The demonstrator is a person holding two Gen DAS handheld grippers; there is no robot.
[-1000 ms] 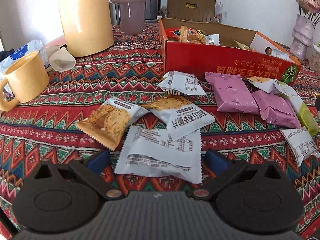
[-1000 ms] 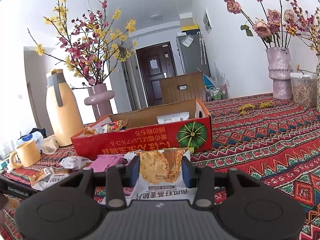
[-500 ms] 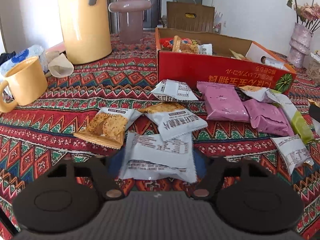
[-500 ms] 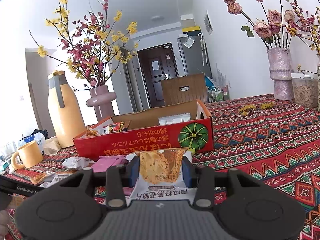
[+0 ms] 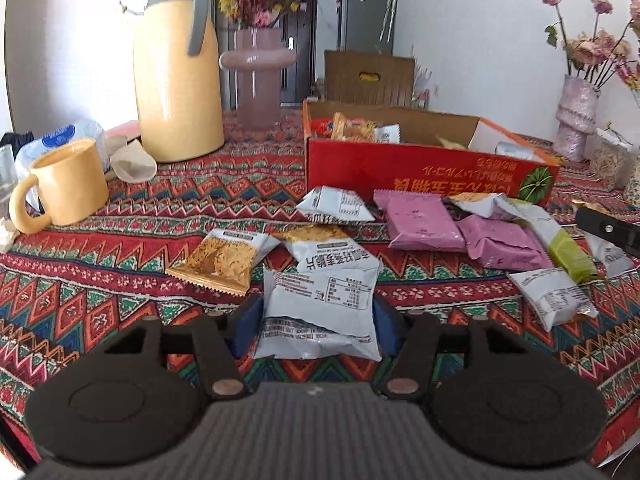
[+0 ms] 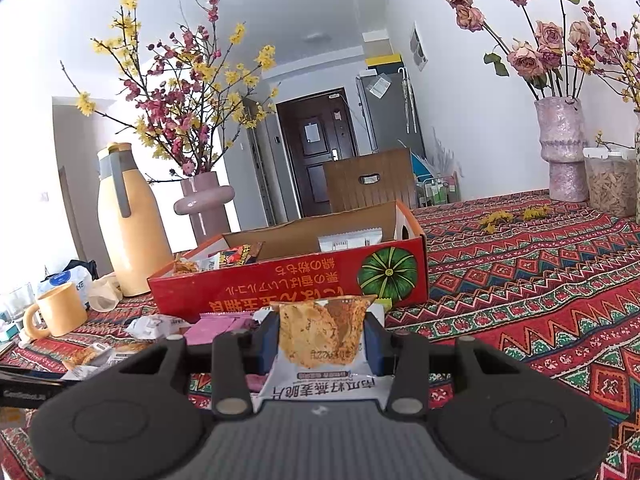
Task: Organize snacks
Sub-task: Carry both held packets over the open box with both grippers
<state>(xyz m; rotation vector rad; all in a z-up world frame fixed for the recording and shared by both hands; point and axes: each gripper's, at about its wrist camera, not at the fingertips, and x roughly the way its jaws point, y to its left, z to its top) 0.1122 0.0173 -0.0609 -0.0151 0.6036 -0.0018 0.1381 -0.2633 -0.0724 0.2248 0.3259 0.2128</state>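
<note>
left gripper (image 5: 318,322): jaws closing around a white snack packet (image 5: 320,312) low over the table (image 5: 120,280), pads at its two side edges
right gripper (image 6: 320,346): jaws pinching a cracker packet (image 6: 322,338), held up just in front of the red box (image 6: 288,284)
feel: light, puffy, crinkly foil, probably slippery; crackers inside likely snap if squeezed hard
best hold: mid-sides, gentle, not on the sealed ends
loose packets: scattered between the gripper and the box
</note>
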